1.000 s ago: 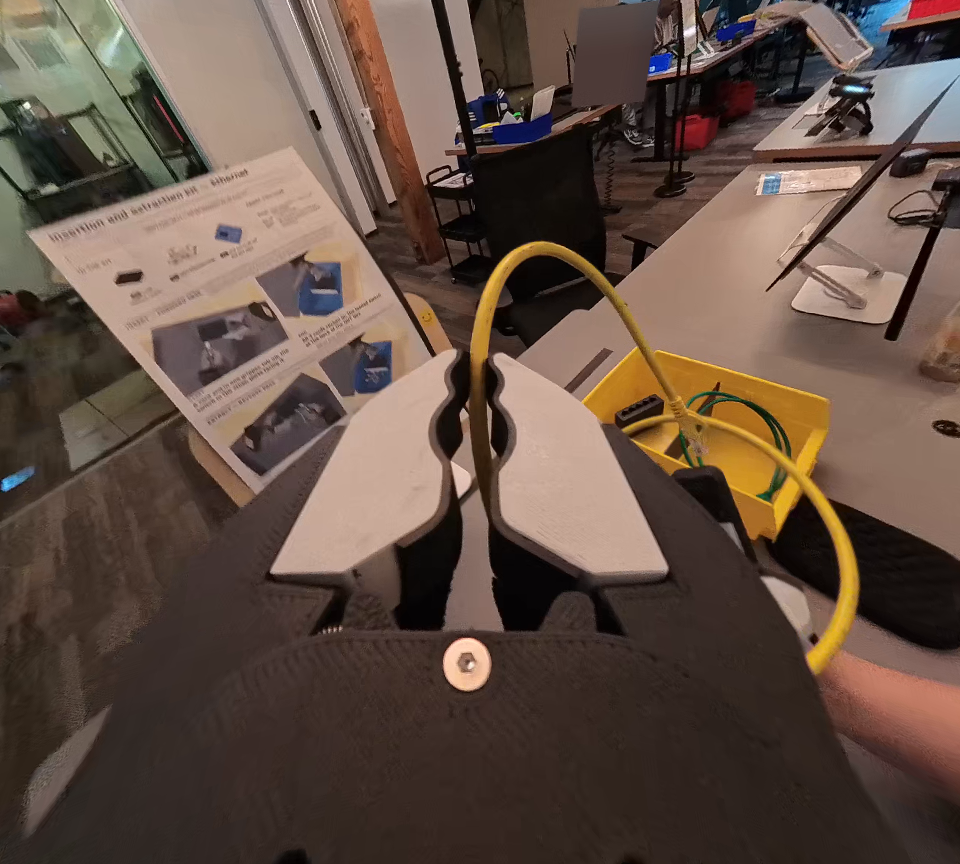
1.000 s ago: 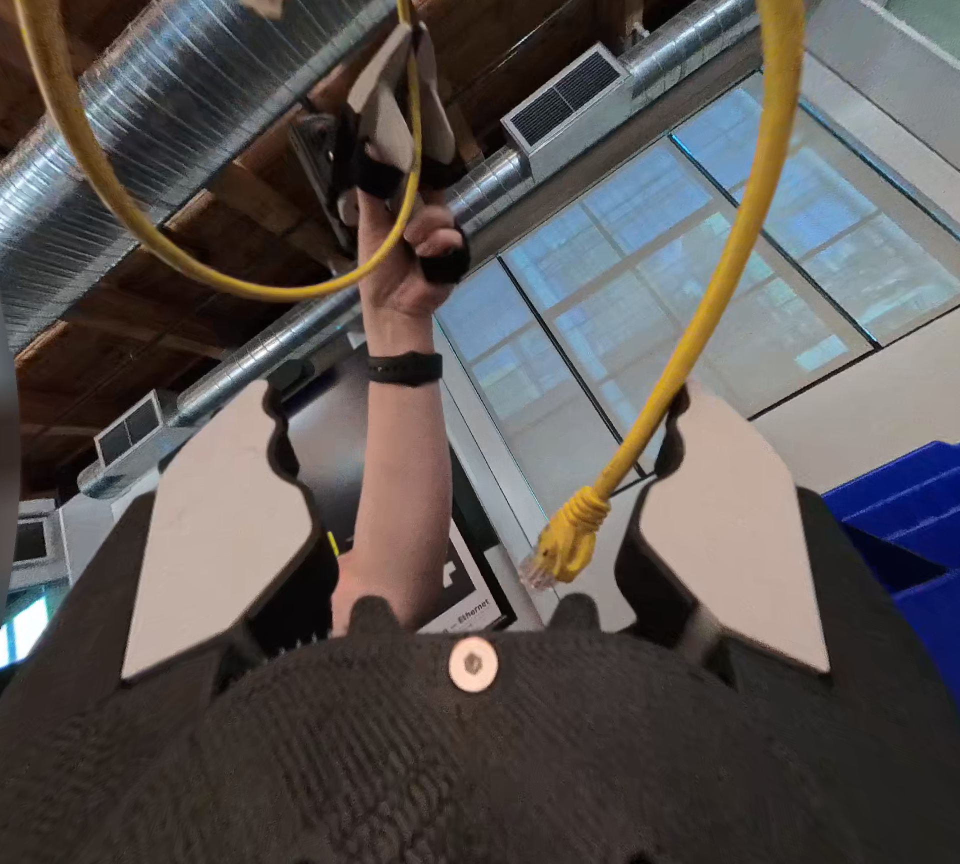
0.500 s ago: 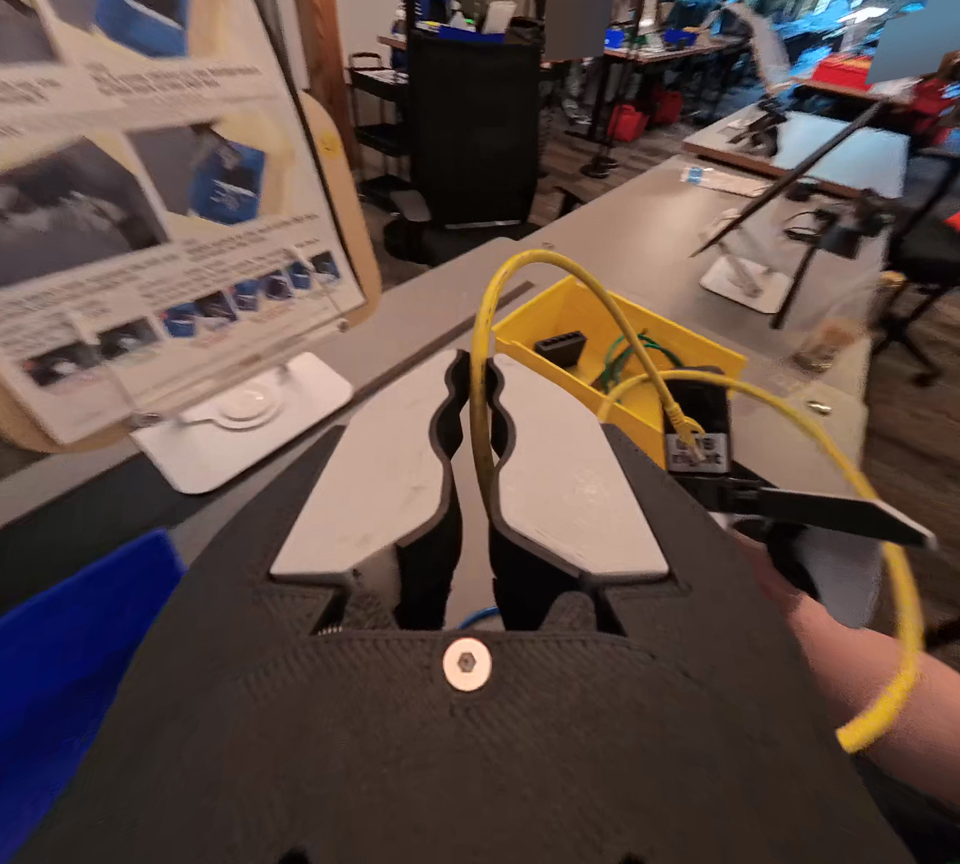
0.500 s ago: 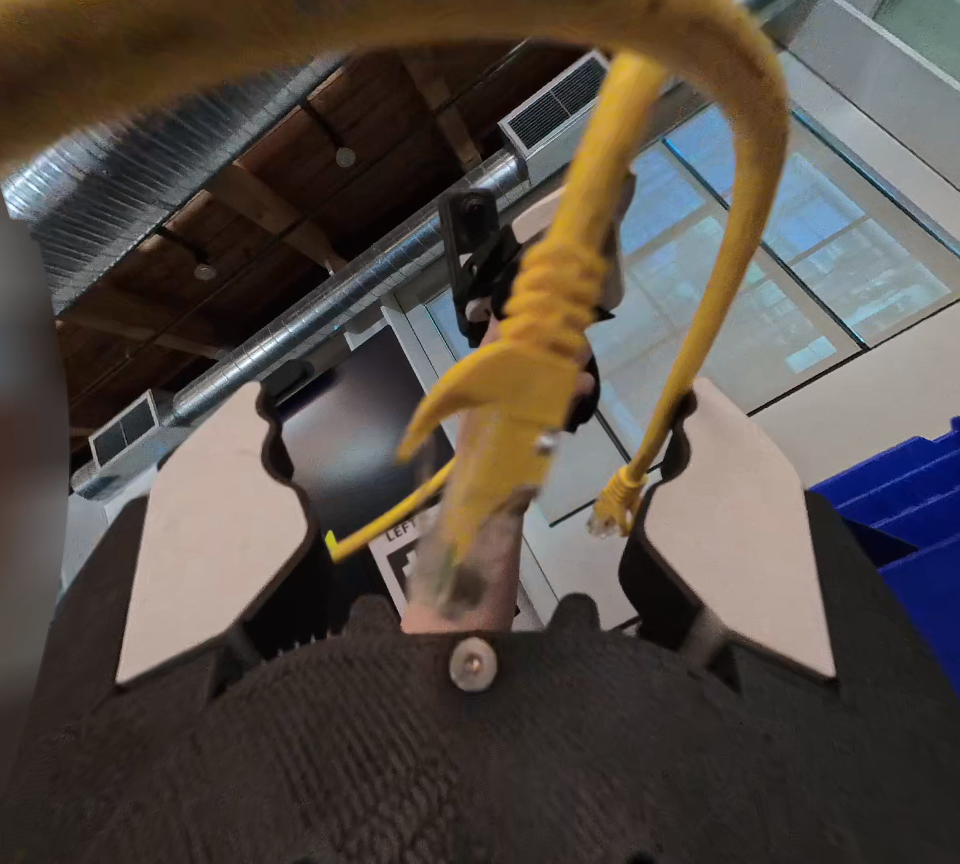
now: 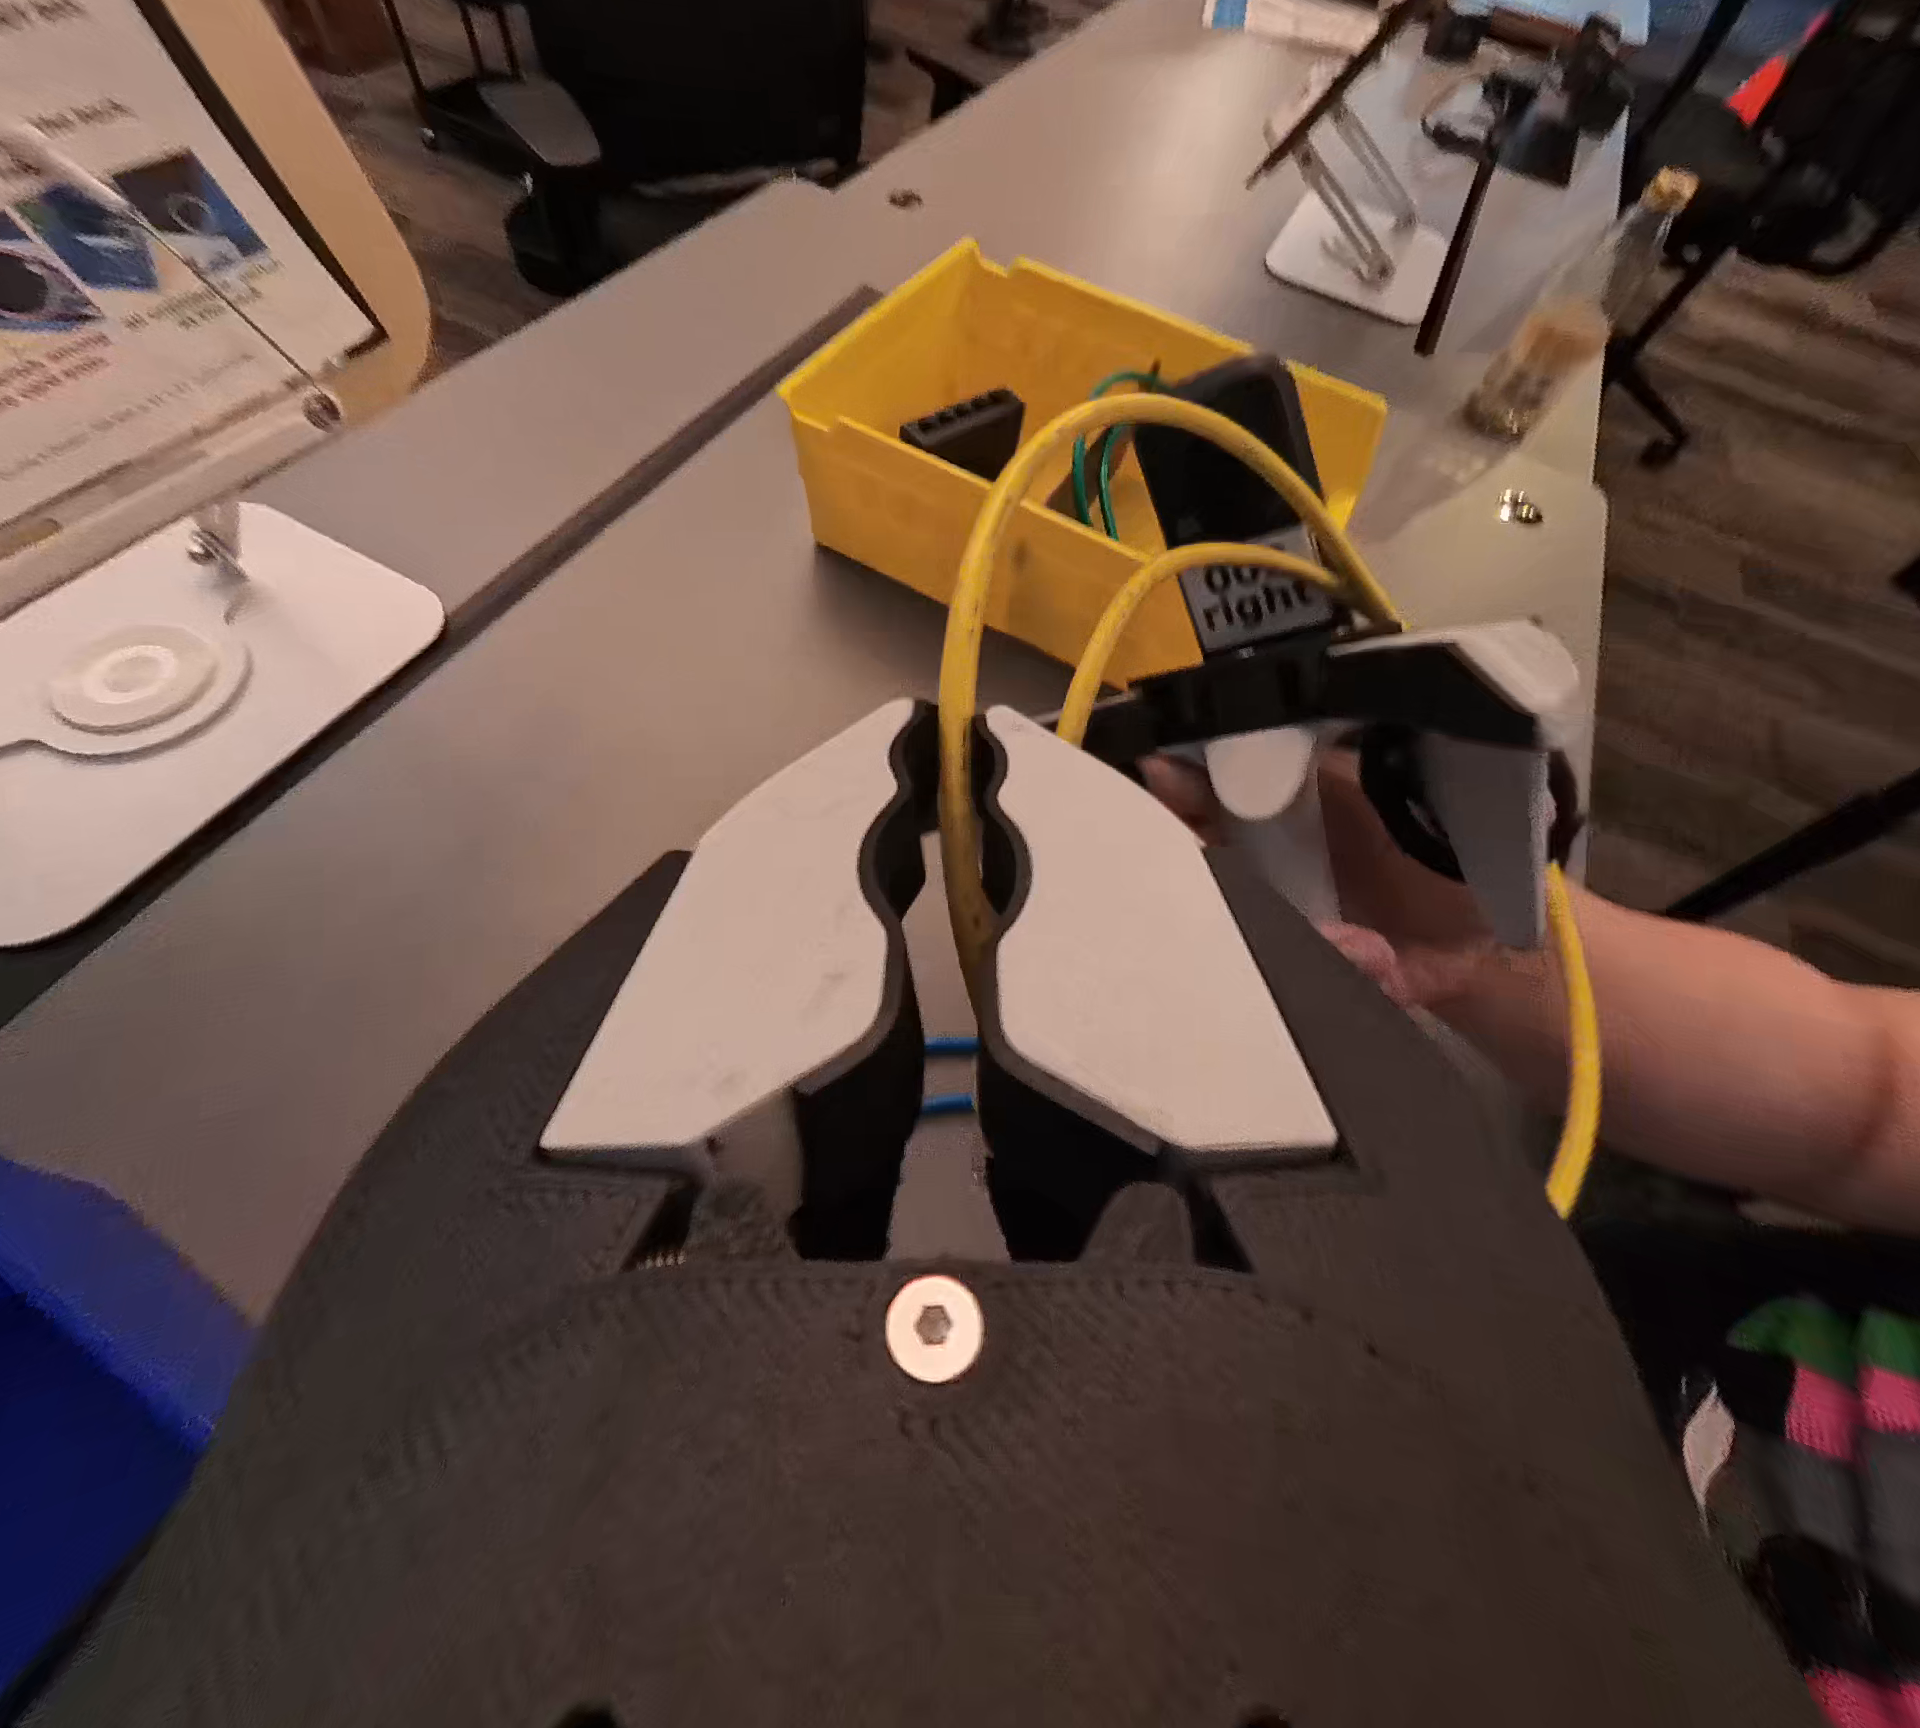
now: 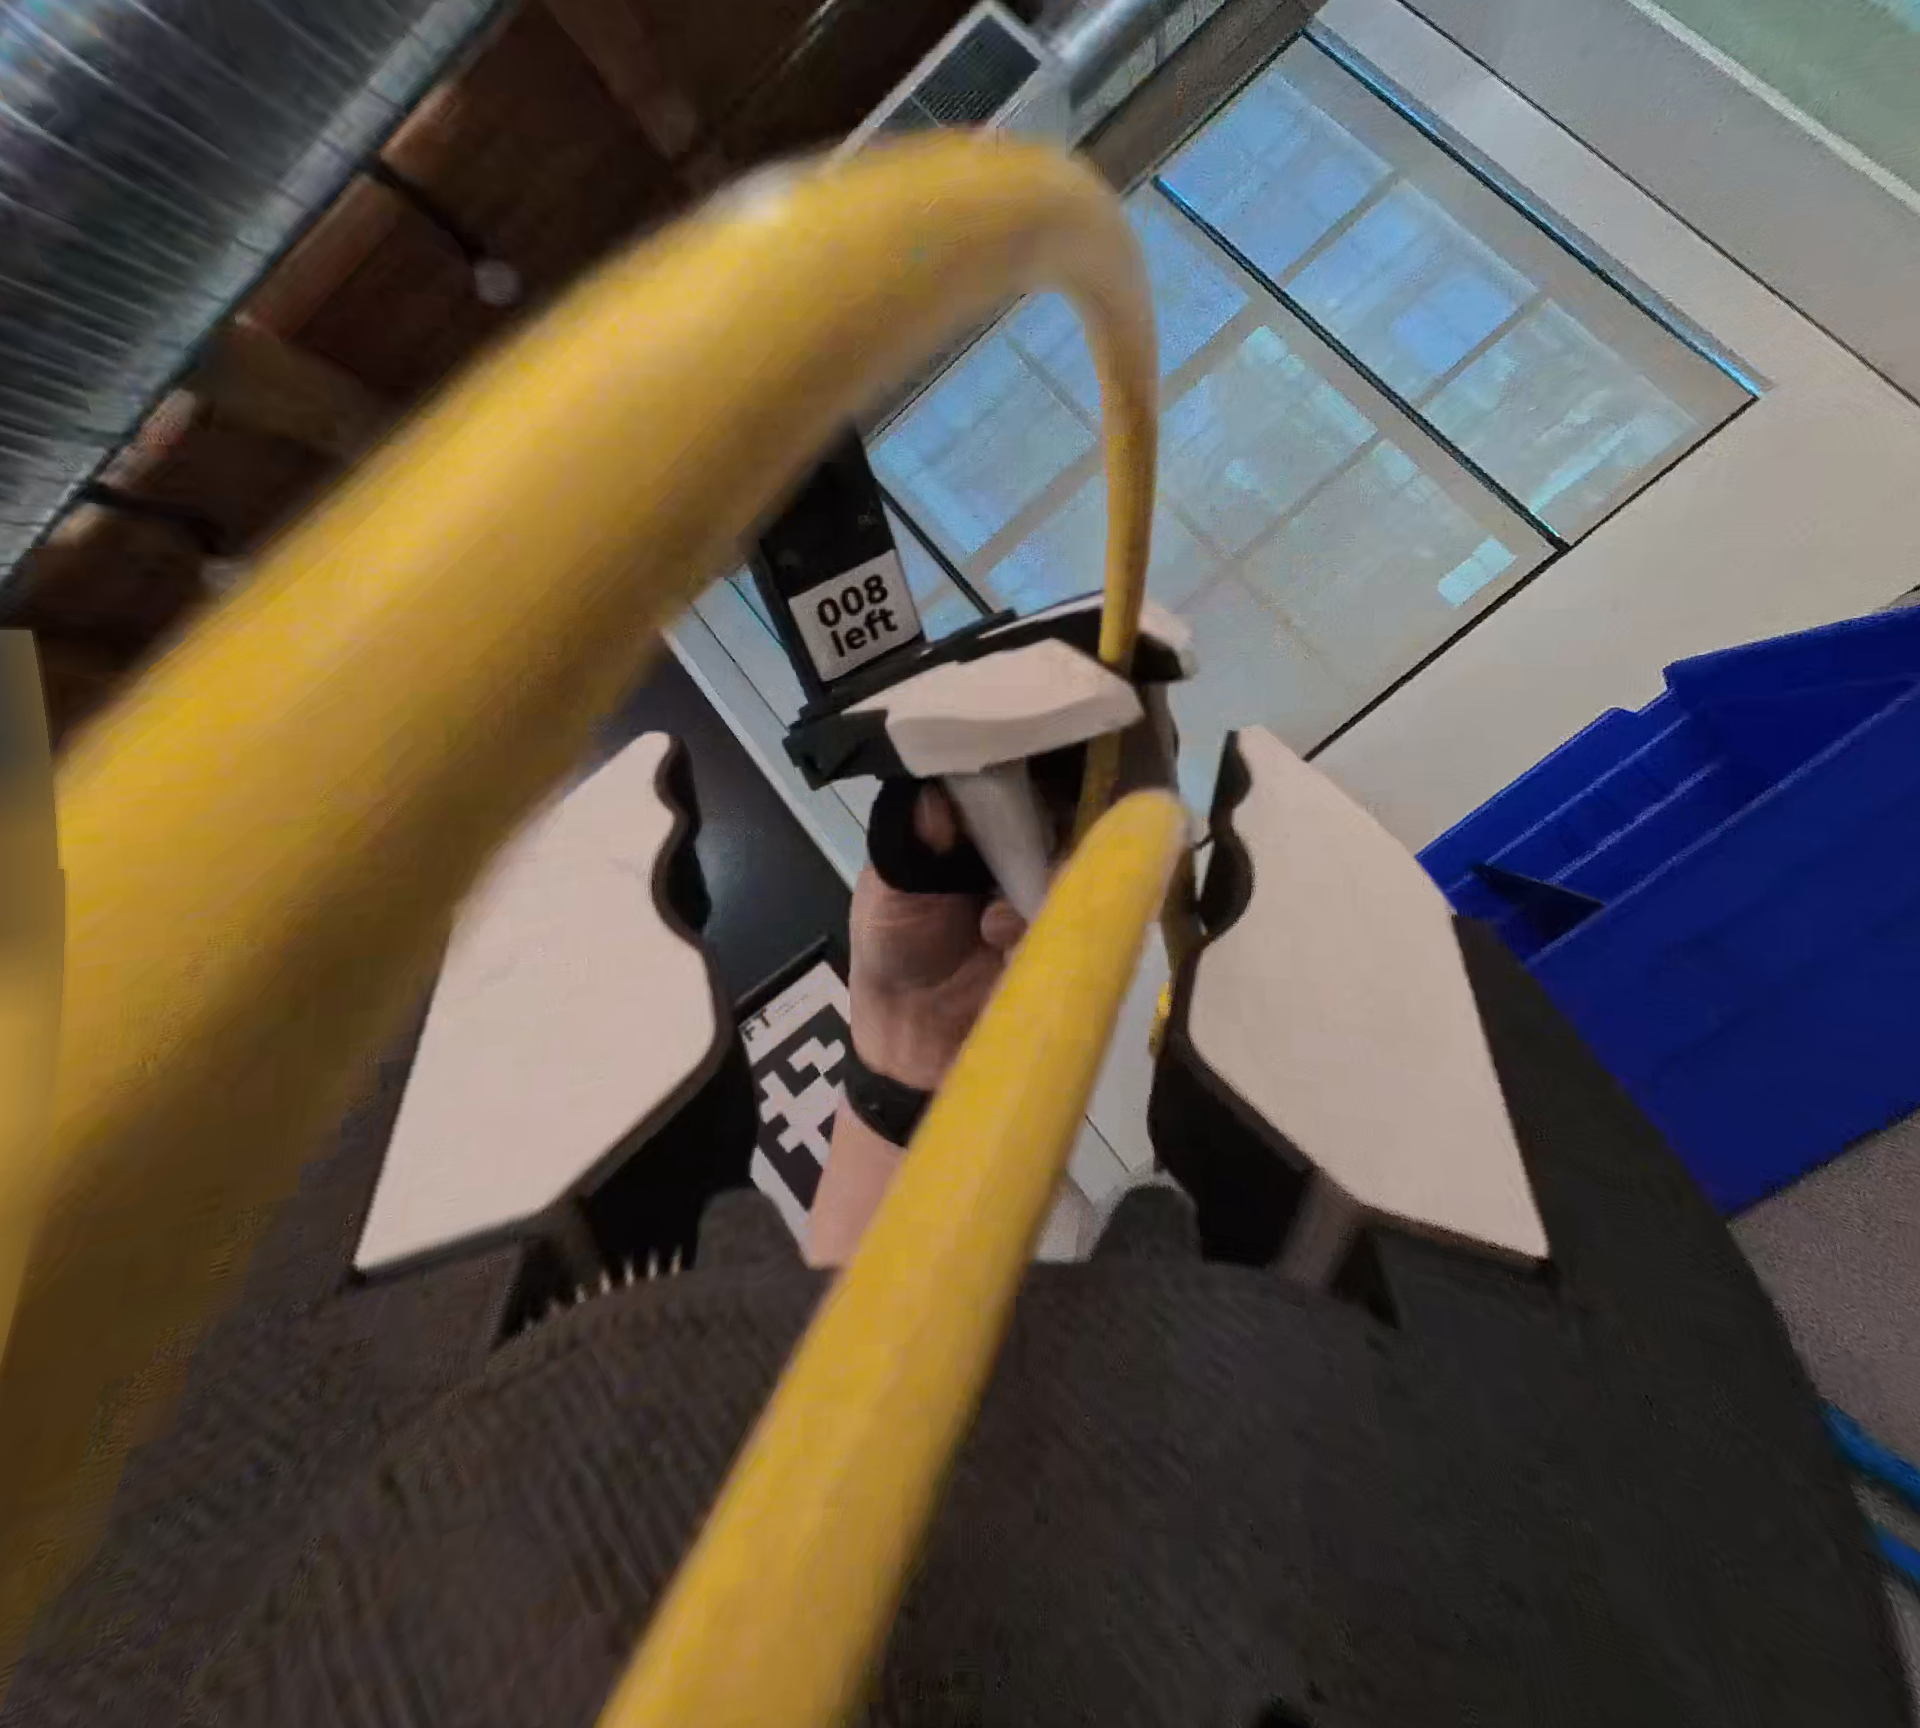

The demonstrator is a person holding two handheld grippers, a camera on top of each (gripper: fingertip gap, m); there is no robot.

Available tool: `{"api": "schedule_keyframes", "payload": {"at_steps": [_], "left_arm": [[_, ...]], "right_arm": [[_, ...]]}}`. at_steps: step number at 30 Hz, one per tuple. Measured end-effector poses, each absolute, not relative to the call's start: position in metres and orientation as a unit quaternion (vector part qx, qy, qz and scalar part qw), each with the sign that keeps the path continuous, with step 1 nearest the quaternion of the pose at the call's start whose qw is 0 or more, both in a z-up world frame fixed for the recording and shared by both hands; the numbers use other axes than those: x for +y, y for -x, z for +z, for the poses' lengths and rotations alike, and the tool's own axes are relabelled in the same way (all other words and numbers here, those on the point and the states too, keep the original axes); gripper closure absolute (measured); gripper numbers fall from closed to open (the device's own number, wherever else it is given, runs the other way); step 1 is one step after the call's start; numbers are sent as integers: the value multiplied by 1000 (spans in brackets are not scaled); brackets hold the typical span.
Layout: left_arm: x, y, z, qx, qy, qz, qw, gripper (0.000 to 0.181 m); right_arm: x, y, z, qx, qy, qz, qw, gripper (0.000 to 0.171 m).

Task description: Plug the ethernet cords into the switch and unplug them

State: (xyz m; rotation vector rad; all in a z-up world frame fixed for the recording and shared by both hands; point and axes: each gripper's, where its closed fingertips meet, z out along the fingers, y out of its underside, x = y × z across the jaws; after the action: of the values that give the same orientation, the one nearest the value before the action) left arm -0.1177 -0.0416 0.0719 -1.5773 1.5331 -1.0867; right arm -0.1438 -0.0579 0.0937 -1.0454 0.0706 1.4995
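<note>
My left gripper (image 5: 954, 733) is shut on a yellow ethernet cord (image 5: 961, 639), which loops up and over to the right. It is held above the grey table (image 5: 623, 639). A black switch (image 5: 961, 431) and a green cord (image 5: 1101, 452) lie in a yellow bin (image 5: 914, 515) ahead. My right gripper (image 5: 1507, 743) is just right of the left one. In the right wrist view my right gripper (image 6: 951, 743) is open and points upward; the yellow cord (image 6: 935, 1211) runs blurred between its fingers to the left gripper (image 6: 1039, 702). No plug shows.
A sign on a white stand (image 5: 156, 691) is at the left. A blue bin (image 6: 1714, 899) stands near, also at the lower left of the left wrist view (image 5: 83, 1366). A blue cord (image 5: 945, 1070) lies under my left fingers. Stands and a bottle (image 5: 1548, 328) are farther right. My left and right fingertips are right by each other.
My left gripper has come down toward the table with the yellow cord in it. The two grippers are closer together. The yellow plug beside my right finger has gone from view.
</note>
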Motion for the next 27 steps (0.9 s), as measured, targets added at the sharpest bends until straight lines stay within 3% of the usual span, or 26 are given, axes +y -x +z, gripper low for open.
{"api": "schedule_keyframes", "payload": {"at_steps": [9, 11, 13, 16, 18, 23, 27], "left_arm": [[-56, 127, 50, 644, 571, -370, 350, 175], [-66, 132, 43, 664, 556, -374, 331, 170], [-72, 136, 36, 679, 548, -363, 328, 165], [-68, 144, 33, 666, 565, -357, 331, 151], [-65, 153, 37, 643, 575, -383, 331, 133], [-61, 177, 28, 605, 596, -435, 301, 143], [-63, 179, 5, 602, 609, -433, 283, 147]], "right_arm": [[-46, 140, 70, 80, 476, 674, 559, 126], [-44, 134, 67, 98, 476, 672, 558, 131], [-45, 134, 61, 89, 498, 660, 555, 159], [-44, 142, 43, 71, 570, 632, 520, 166], [-42, 147, 18, 45, 659, 583, 474, 167], [-55, 120, -61, -63, 898, 342, 269, 167], [-82, 54, -84, -125, 986, 84, 67, 168]]}}
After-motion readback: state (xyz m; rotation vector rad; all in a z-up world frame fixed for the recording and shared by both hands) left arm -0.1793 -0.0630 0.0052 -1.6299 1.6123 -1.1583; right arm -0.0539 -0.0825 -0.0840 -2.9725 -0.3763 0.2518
